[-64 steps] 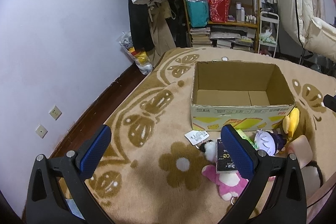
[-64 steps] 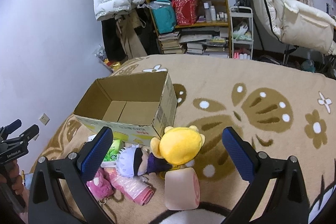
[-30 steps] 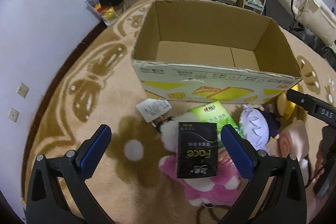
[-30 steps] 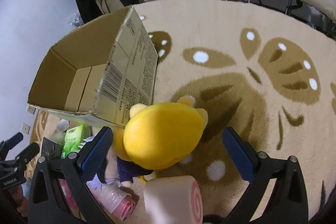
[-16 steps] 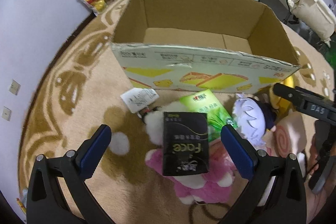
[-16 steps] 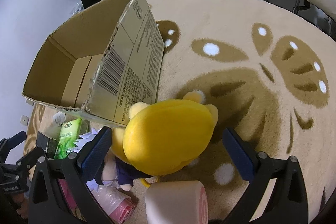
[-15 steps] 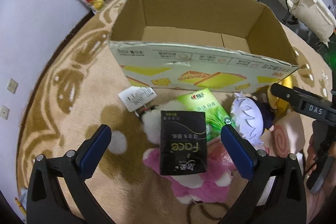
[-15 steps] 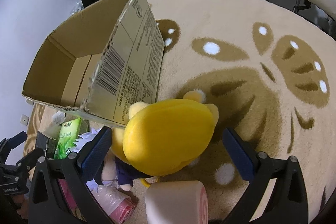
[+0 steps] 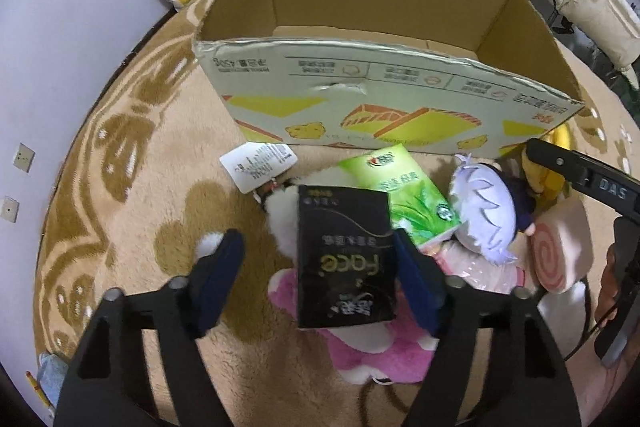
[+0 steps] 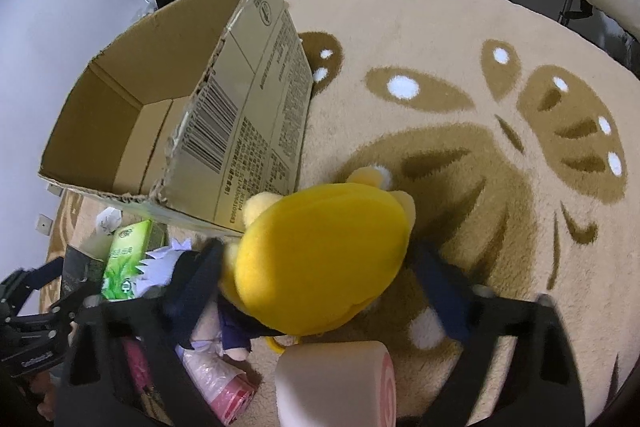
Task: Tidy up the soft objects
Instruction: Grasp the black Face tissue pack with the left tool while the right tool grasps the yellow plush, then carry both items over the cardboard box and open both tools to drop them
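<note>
— Where are the soft things, then?

— All in a heap on the rug (image 10: 460, 39), right against the front of the cardboard box (image 9: 384, 107). The box stands open at the top, and what I can see of its inside is bare cardboard.

— And the left gripper (image 9: 320, 271)?

— It points steeply down over the black tissue pack (image 9: 346, 263), the one with "Face" printed on it. Its jaws have just been closing. The pack is between the fingers (image 9: 218, 279): the right-hand one looks to be at the pack's edge, while the left-hand one stands clear of it with rug showing in the gap. So I'd call it open, not gripping.

— What lies under that pack?

— A pink and white plush (image 9: 372, 347). A green tissue pack (image 9: 400, 195) lies just beside the black one, toward the box, and a white-haired doll (image 9: 486, 211) lies next to that. A white tag (image 9: 258, 165) sits on the rug near the box.

— And the right gripper (image 10: 320, 295)?

— Down around the yellow plush (image 10: 320, 259), which sits at the box's corner. Its jaws have just been closing too, and the plush fills the space between them. The fingers are blurred; whether they press the plush I cannot tell.

— Anything else close by?

— A pink swirl-roll cushion (image 10: 336, 383) just below the yellow plush.
</note>
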A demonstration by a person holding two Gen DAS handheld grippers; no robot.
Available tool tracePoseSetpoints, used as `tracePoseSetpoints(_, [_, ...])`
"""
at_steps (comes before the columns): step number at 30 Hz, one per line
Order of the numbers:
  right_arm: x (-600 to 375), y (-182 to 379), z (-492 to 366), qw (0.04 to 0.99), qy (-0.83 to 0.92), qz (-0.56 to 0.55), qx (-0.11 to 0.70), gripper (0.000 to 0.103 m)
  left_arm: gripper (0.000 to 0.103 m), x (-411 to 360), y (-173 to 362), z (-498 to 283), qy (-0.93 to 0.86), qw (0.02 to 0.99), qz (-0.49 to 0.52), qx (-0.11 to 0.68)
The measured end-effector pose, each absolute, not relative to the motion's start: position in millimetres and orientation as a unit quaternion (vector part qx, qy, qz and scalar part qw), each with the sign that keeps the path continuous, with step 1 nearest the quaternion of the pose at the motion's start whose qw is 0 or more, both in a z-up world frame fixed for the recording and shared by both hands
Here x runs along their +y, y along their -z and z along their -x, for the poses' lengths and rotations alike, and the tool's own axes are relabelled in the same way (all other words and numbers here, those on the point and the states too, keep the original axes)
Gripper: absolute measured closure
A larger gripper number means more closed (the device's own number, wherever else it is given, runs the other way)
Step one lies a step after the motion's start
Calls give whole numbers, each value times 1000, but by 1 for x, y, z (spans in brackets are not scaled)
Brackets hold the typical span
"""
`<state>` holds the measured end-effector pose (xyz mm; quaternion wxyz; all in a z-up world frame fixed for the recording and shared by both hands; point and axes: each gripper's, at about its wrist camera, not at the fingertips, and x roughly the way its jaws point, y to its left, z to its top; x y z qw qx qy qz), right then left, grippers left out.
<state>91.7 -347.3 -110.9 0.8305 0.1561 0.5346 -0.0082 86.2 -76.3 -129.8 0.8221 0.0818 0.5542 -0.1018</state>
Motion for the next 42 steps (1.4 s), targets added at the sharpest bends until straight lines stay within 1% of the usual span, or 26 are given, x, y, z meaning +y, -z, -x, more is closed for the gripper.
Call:
tracePoseSetpoints(1, [-347,112,-91,830,11,-156,535,20,53,-76,130,-86,106,821,-79,556])
tracePoseSetpoints(2, [-348,111,-90,830,12,-158,535,22,58,-76,130,-85,110,821,-76,556])
tracePoseSetpoints(3, [-349,111,-89,831,11,-160,533,24,58,-76,129,-83,116,820,-73,556])
tracePoseSetpoints(8, [-355,100,-79,837,21,-173,518,26,59,-77,124,-75,116,826,-84,545])
tracePoseSetpoints(15, [-364,64,-53,866,27,-195,461,26,59,-70,105,-65,99,849,-80,513])
tracePoseSetpoints(22, [-354,18,-33,911,23,-164,377,26,59,-52,63,-56,78,895,-53,436])
tracePoseSetpoints(27, [-340,-2,-27,931,6,-133,339,26,59,-44,36,-55,70,916,-49,393])
tracePoseSetpoints(31, [-329,-17,-26,944,2,-110,311,26,59,-42,14,-58,64,935,-58,343])
tracePoseSetpoints(36, [-316,-40,-30,958,-16,-91,273,26,59,-39,-7,-71,62,945,-54,317])
tracePoseSetpoints(42, [-306,-61,-47,964,-32,-79,251,26,59,-50,-13,-85,64,947,-85,302])
